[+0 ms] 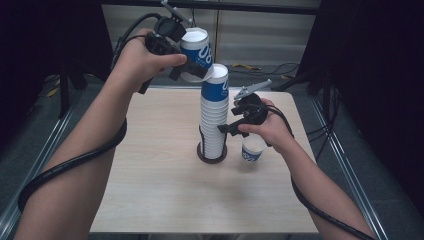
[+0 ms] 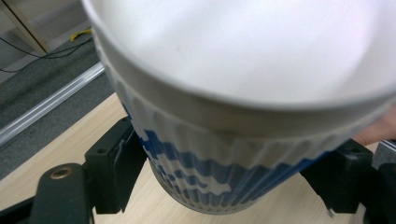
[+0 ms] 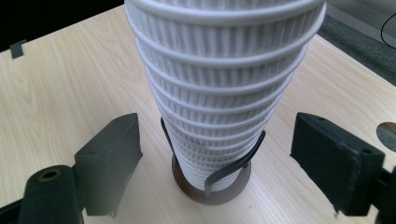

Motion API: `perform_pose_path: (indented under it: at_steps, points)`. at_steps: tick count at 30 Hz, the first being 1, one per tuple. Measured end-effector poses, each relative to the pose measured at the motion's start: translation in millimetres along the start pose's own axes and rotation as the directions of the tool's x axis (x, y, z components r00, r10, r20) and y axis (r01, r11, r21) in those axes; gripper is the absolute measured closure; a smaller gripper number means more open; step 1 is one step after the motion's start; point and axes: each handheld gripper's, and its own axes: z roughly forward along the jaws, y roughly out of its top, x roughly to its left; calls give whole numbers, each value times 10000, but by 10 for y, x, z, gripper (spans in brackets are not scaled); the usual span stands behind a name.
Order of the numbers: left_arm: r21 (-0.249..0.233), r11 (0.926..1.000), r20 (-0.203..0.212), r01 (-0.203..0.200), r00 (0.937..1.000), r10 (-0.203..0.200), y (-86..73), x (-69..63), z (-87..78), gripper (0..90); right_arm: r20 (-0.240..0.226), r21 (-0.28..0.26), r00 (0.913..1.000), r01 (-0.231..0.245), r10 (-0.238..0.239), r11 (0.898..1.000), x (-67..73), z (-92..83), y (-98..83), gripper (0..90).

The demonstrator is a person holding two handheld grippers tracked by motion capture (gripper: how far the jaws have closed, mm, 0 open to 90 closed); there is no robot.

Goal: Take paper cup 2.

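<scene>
The left gripper (image 1: 192, 65) is raised beside the top of the stack of cups (image 1: 214, 122), its jaws clamped on a blue-and-white paper cup (image 1: 197, 52) held upright and clear of the pile, likely so it comes away without dragging the others. The stack stands in a dark round holder (image 1: 212, 156) mid-worktop (image 1: 150, 195), which keeps it upright. The right gripper (image 1: 225, 129) sits low beside the stack, jaws spread wide to either side of it without pressing, probably ready to steady it. A single cup (image 1: 253, 149) stands just right of the holder
</scene>
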Motion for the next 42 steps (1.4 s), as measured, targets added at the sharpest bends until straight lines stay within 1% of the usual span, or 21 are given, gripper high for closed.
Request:
perform_pose_path:
  at_steps: [2,7,10,11,14,15,16,17,19,22,24,26,27,30,31,32,33,34,37,38,42]
  points:
    - [-10,10000,-11,22,10000,-22,-49,18,-16,209,65,-11,10000,-28,28,10000,4,7,-4,154]
    - [-188,9996,51,205,9998,-204,-173,59,-68,209,11,-32,10000,-14,14,10000,11,22,-9,154]
    - [-218,9995,89,225,9997,-223,-221,64,-100,209,17,-22,10000,-12,12,10000,16,32,-7,155]
    - [-188,9995,120,240,9996,-238,-231,59,-112,209,-51,-55,10000,-42,41,10000,17,37,-8,155]
    - [-175,9997,73,183,9998,-182,-272,64,-153,209,-11,-32,10000,-24,24,10000,29,53,-10,155]
    - [-211,9995,83,224,9997,-222,-289,65,-162,209,-19,-31,10000,-30,30,10000,32,55,-11,155]
    - [-181,9996,85,216,9997,-214,-304,65,-167,209,-67,-65,10000,-73,73,10000,37,58,-14,155]
    - [-140,9998,88,154,9998,-153,-325,66,-172,209,-82,-127,10000,-17,16,9999,37,62,-16,155]
    - [-151,9998,37,122,9999,-121,-375,67,-161,208,-80,-94,10000,21,-22,10000,37,64,-24,156]
    - [-115,9998,108,188,9998,-187,-443,85,-133,208,-25,-93,10000,-31,31,10000,30,63,-40,156]
    - [-11,9999,112,123,9999,-122,-490,97,-111,208,-7,-65,10000,-43,43,10000,26,51,-51,156]
    - [-45,9998,137,192,9997,-192,-527,100,-90,208,-9,-82,10000,18,-18,10000,21,45,-66,156]
    - [37,9999,176,131,9998,-132,-556,104,-75,208,1,-40,10000,24,-24,10000,18,40,-70,156]
    - [104,9999,188,125,9997,-126,-611,106,-48,208,17,-103,10000,15,-15,9999,1,26,-98,156]
    - [131,9998,197,136,9997,-139,-638,105,-34,209,39,-65,10000,-79,79,9999,-1,17,-107,156]
    - [179,9998,185,116,9998,-119,-651,106,-28,209,1,-77,10000,-32,32,10000,-10,12,-121,156]
    - [144,9997,197,210,9996,-213,-666,100,-17,209,37,-70,10000,-54,54,10000,-9,10,-129,156]
    - [216,9997,200,134,9997,-138,-682,107,-14,209,61,-43,10000,-40,41,10000,-10,6,-136,156]
    - [279,9995,235,136,9996,-143,-736,104,27,209,36,-84,10000,-32,32,10000,-16,-9,-161,156]
    - [269,9996,257,128,9996,-135,-754,106,42,209,77,4,9999,-79,79,10000,-15,-17,-165,156]
    - [435,9990,294,142,9994,-155,-824,116,93,209,71,27,10000,41,-41,10000,-20,-17,-195,156]
